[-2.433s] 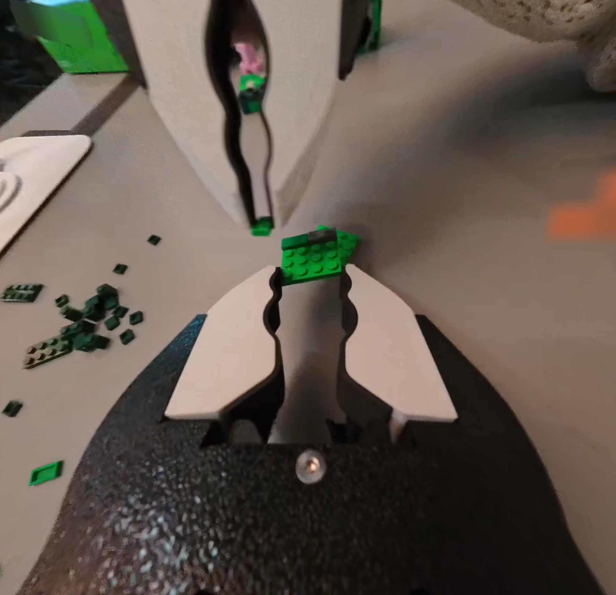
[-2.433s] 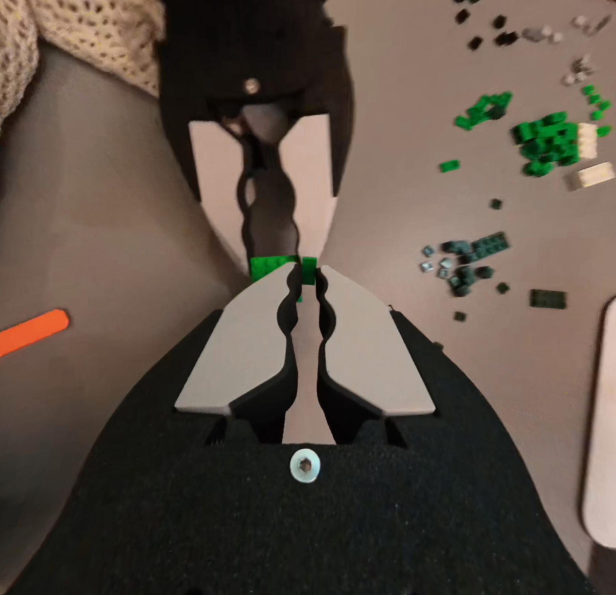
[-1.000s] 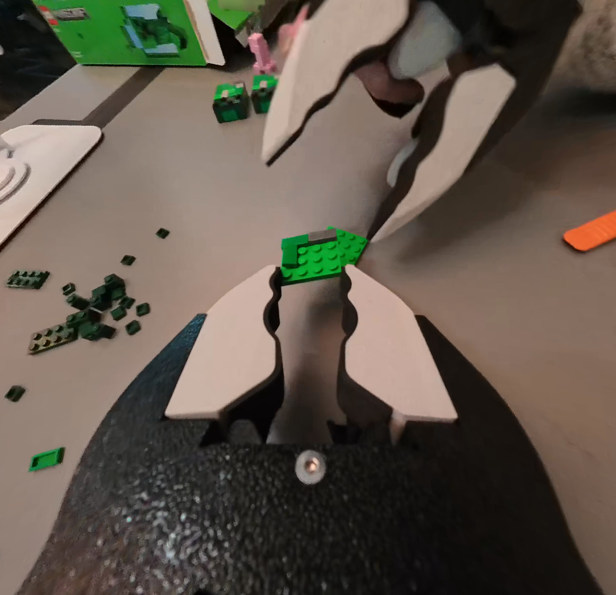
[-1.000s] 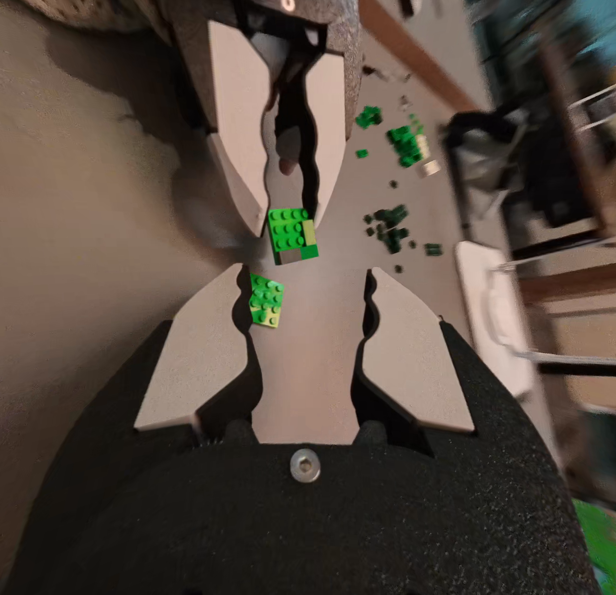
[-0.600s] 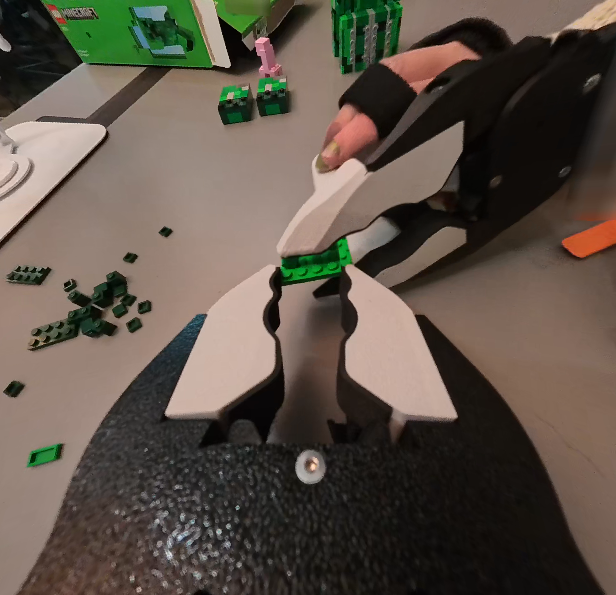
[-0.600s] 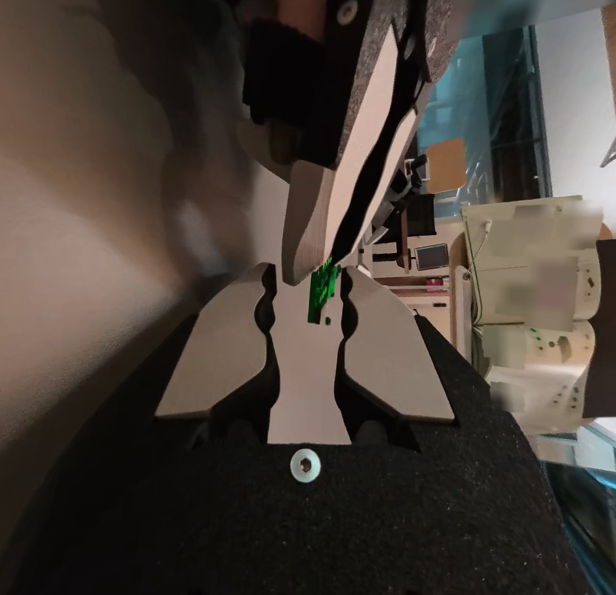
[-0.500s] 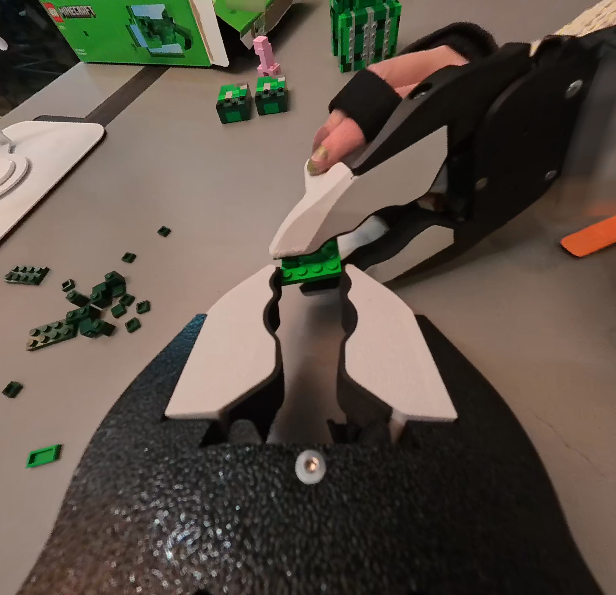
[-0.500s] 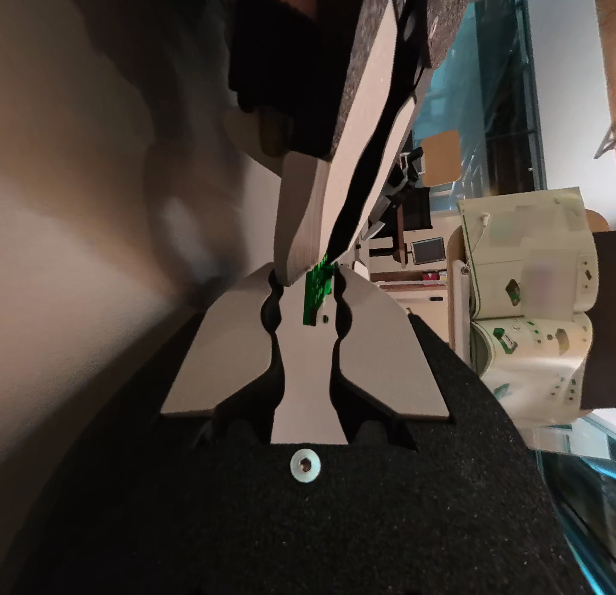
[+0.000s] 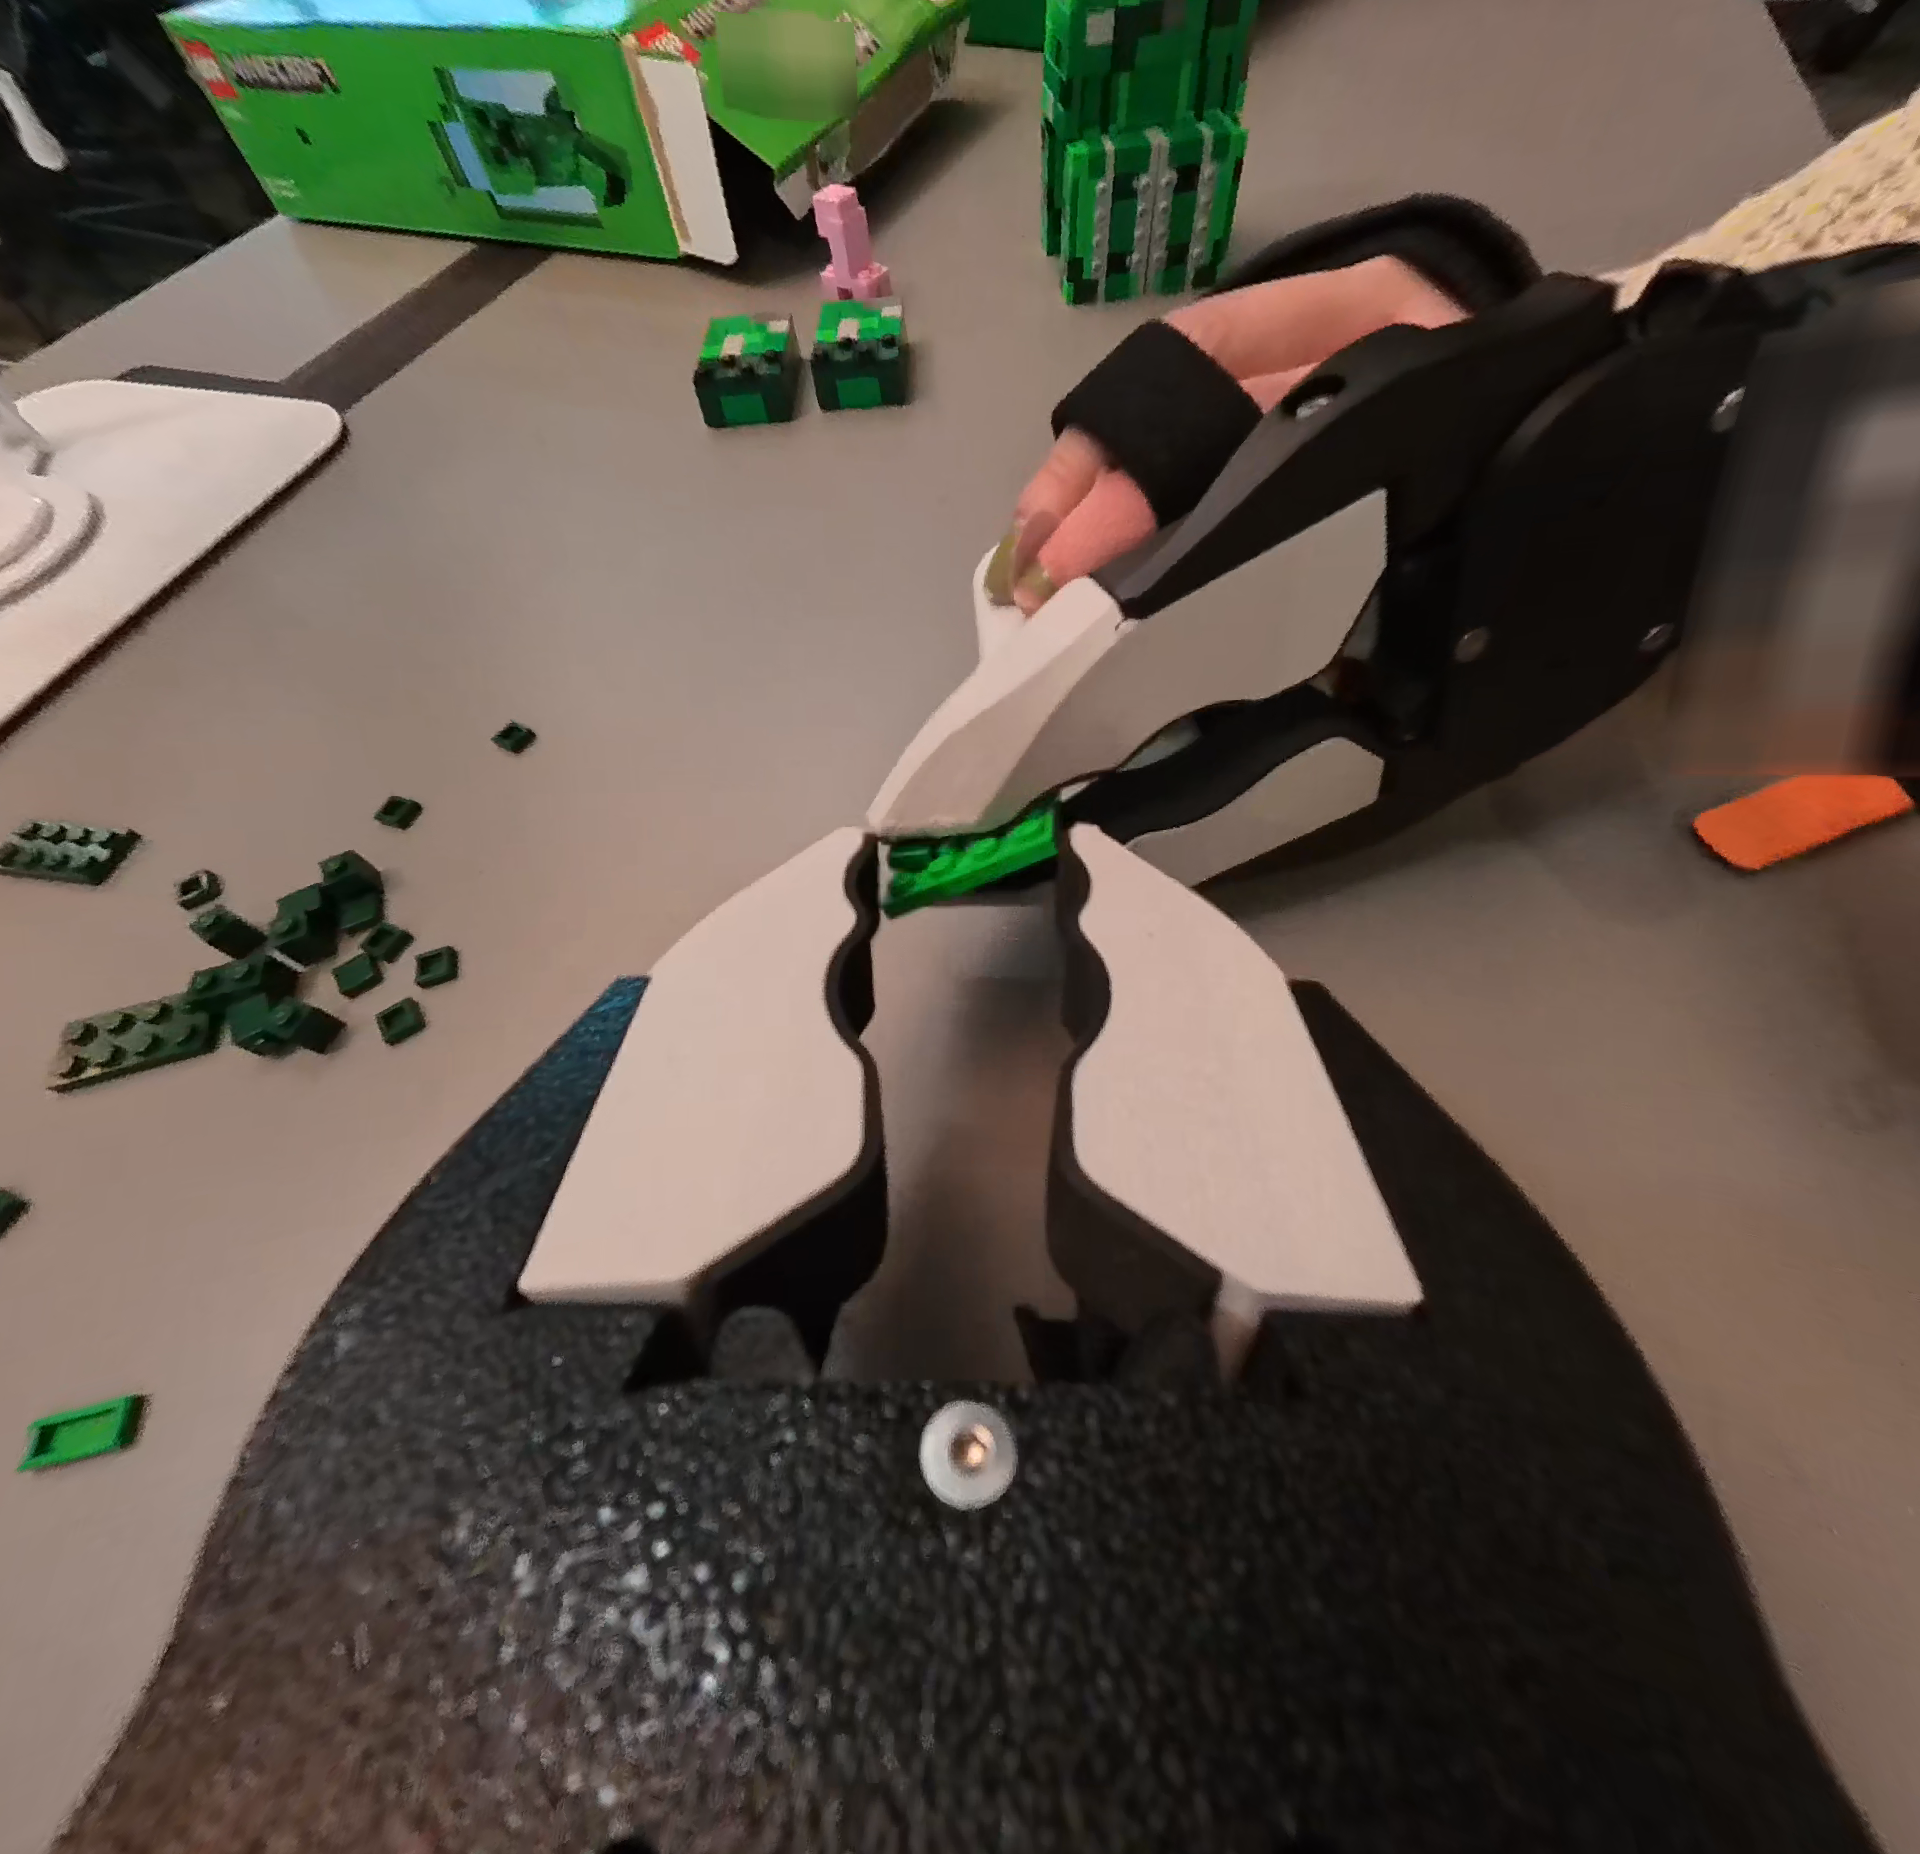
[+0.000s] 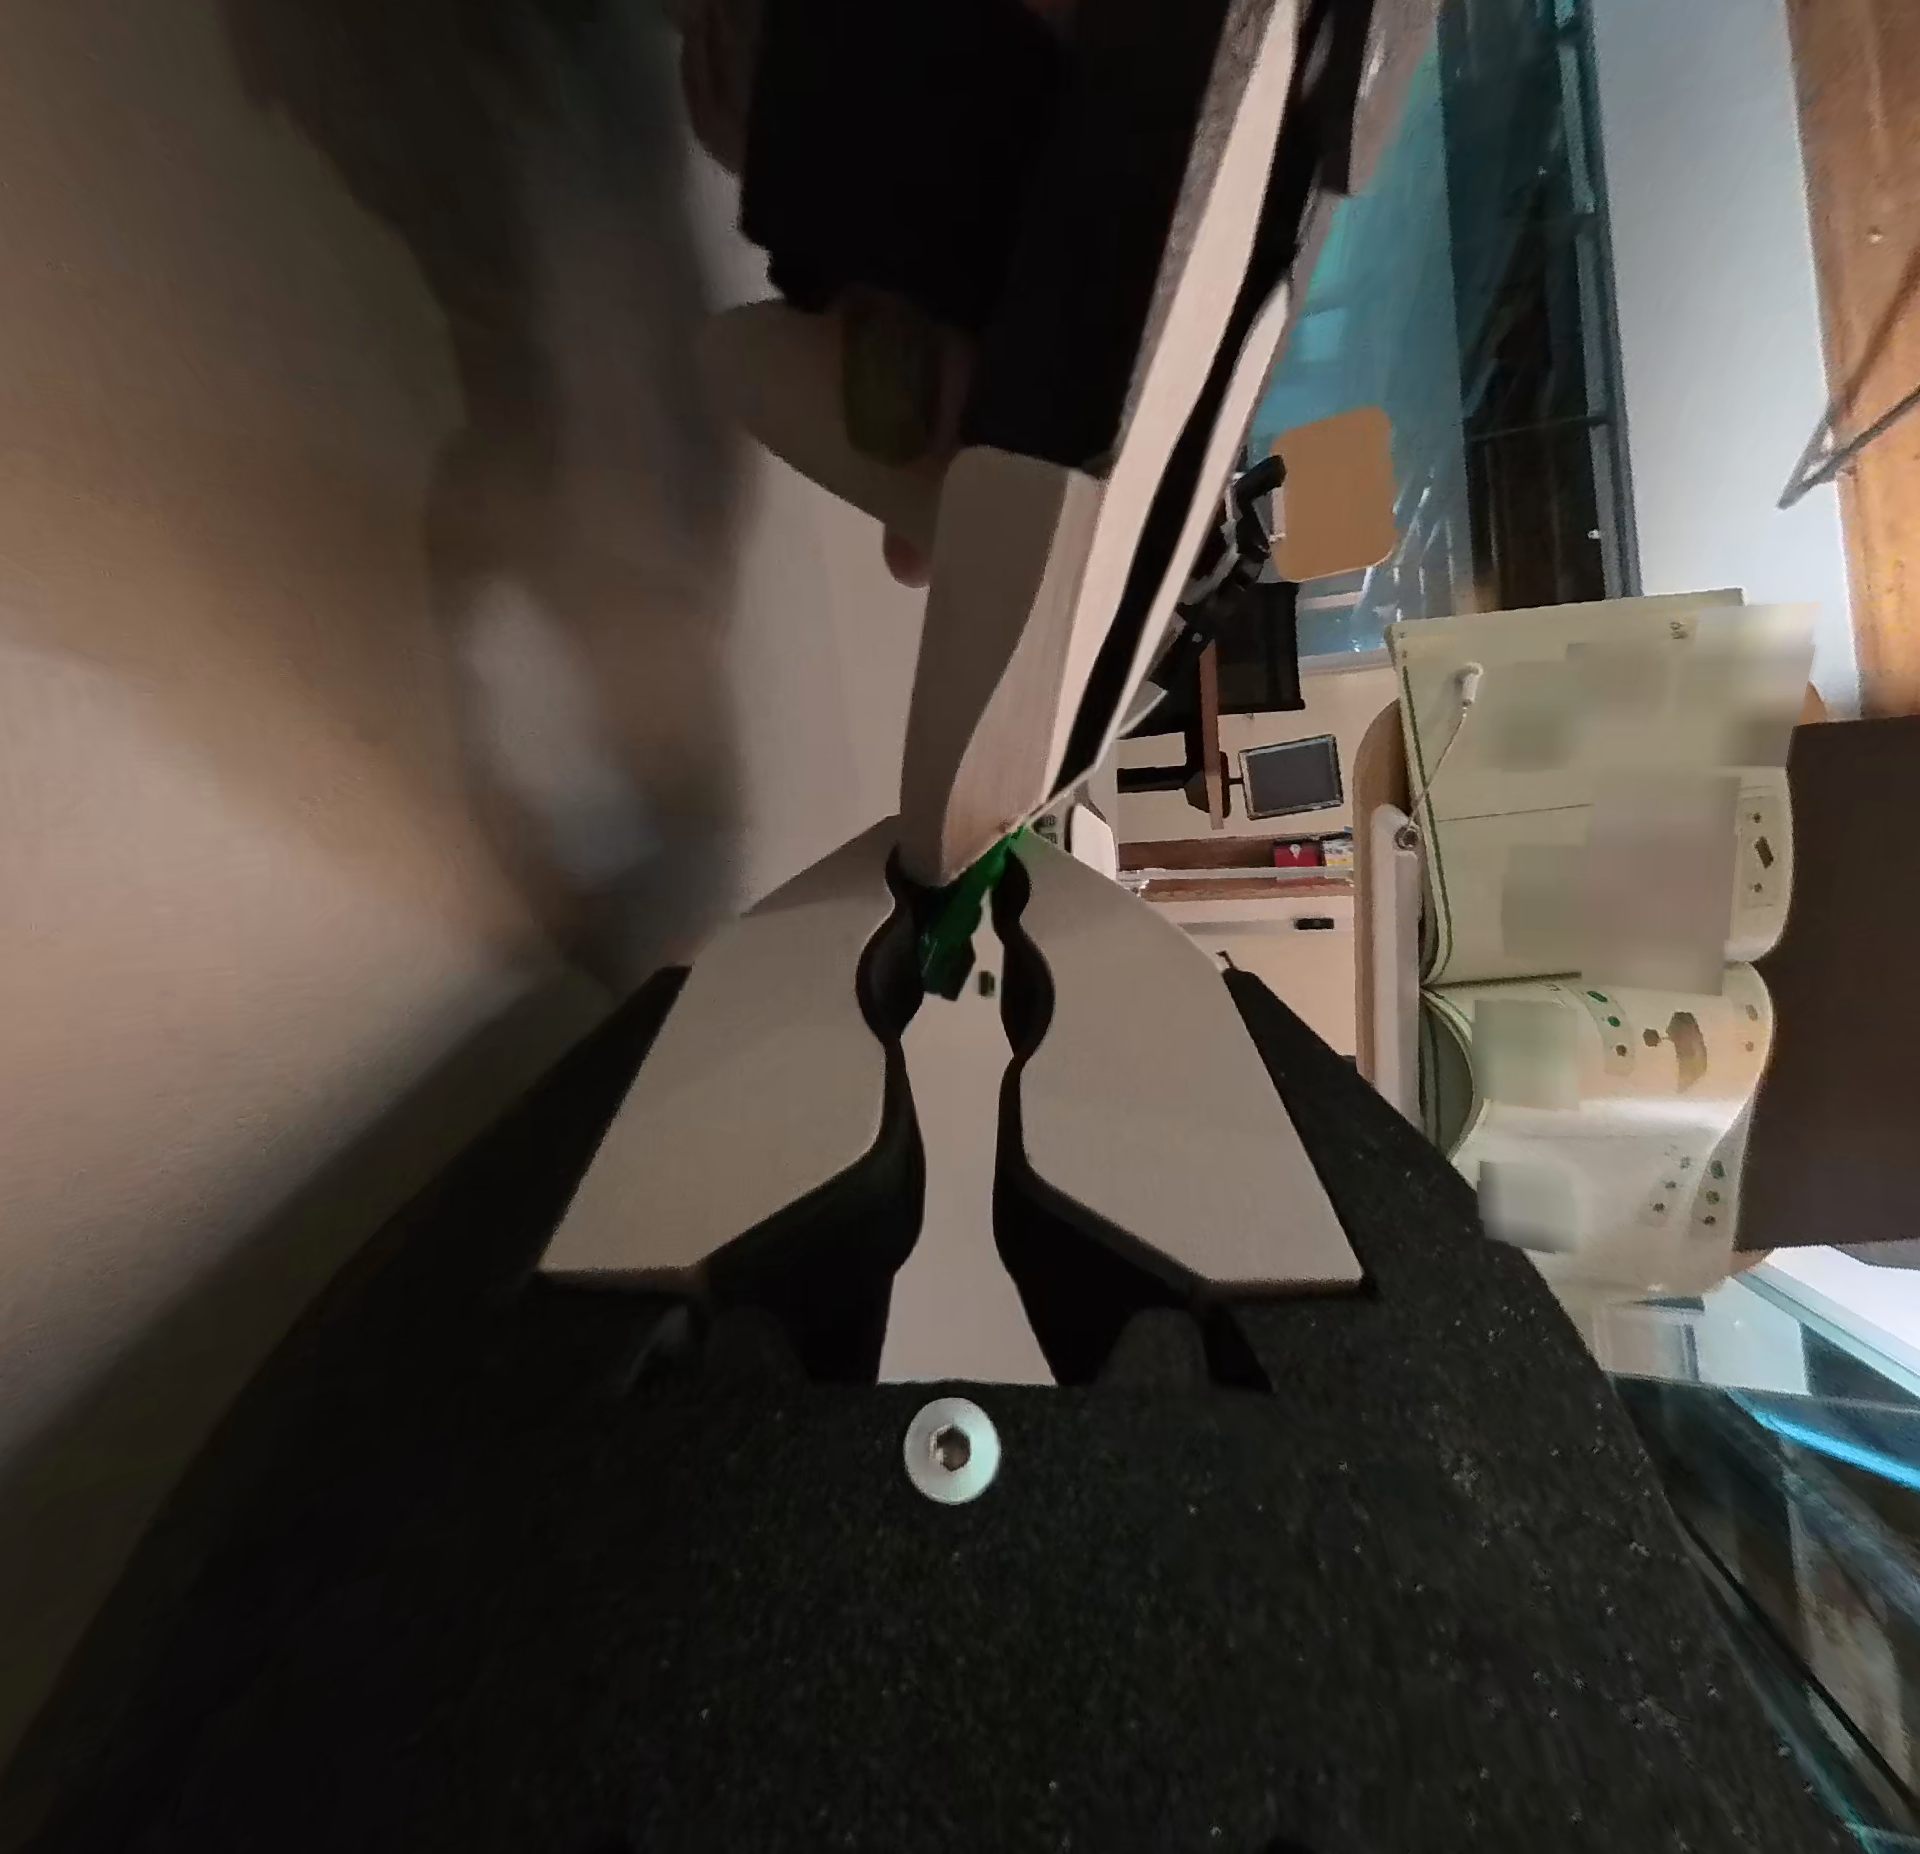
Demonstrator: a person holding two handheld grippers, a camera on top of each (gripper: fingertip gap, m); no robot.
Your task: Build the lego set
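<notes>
Left gripper clamped on a bright green plate at its fingertips, plate tilted, raised a little off the grey table; right gripper turned on its side, reaching in from the right and closed on the same plate from above and below, one white finger on top, the other under; one gloved hand on that gripper, a bare fingertip pressed on the upper finger; seen from the right wrist, same green plate edge-on between the right gripper tips, meeting the left gripper's finger; to the left on the table, one loose heap of dark green pieces, too jumbled to count, with one dark studded plate apart and one bright green flat tile nearer; farther back, two small green cubes side by side, one pink figure behind them, one tall green block tower, one open green box; one orange strip at right; one white board at the left edge
</notes>
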